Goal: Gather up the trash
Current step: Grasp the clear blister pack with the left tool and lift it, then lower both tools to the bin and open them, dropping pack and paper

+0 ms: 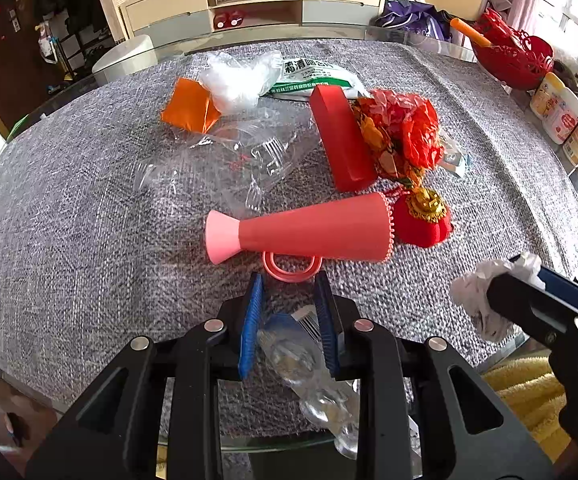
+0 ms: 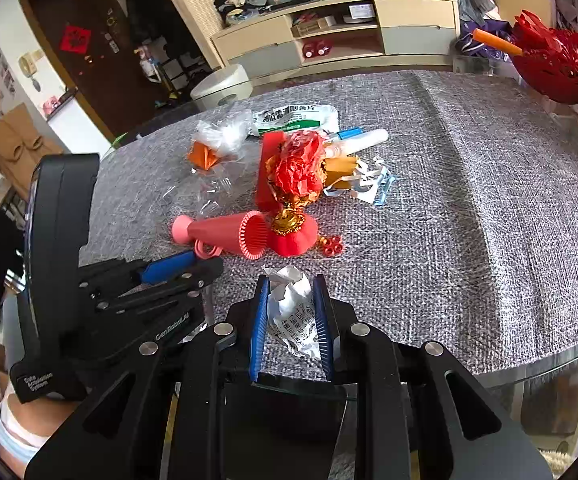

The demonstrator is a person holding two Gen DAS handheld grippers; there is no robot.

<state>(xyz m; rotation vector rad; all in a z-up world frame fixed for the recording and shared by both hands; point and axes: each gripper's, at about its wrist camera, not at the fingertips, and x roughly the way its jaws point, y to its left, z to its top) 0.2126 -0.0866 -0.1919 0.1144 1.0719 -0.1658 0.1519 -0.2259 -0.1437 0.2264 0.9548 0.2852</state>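
Observation:
My left gripper (image 1: 289, 280) is shut on a crushed clear plastic bottle (image 1: 301, 364) at the near edge of the grey-clothed table (image 1: 69, 200). Its blue pads (image 1: 251, 320) press the bottle's sides, and the bottle runs back under the gripper body. My right gripper (image 2: 289, 280) is shut on a crumpled white printed paper (image 2: 293, 312). In the left wrist view the right gripper (image 1: 501, 280) and its crumpled white paper (image 1: 473, 300) are at the far right, over the table edge. In the right wrist view the left gripper (image 2: 197, 266) is at the left.
Mid-table lies a heap: pink cone (image 1: 305, 228) with pink ring (image 1: 291, 268), red box (image 1: 341, 140), red crumpled paper (image 1: 405, 128), clear plastic packaging (image 1: 229, 160), orange paper (image 1: 189, 108), white-green packet (image 1: 317, 76), red-gold ornament (image 1: 425, 216). A red basket (image 1: 517, 52) and tubs (image 1: 561, 116) line the right edge.

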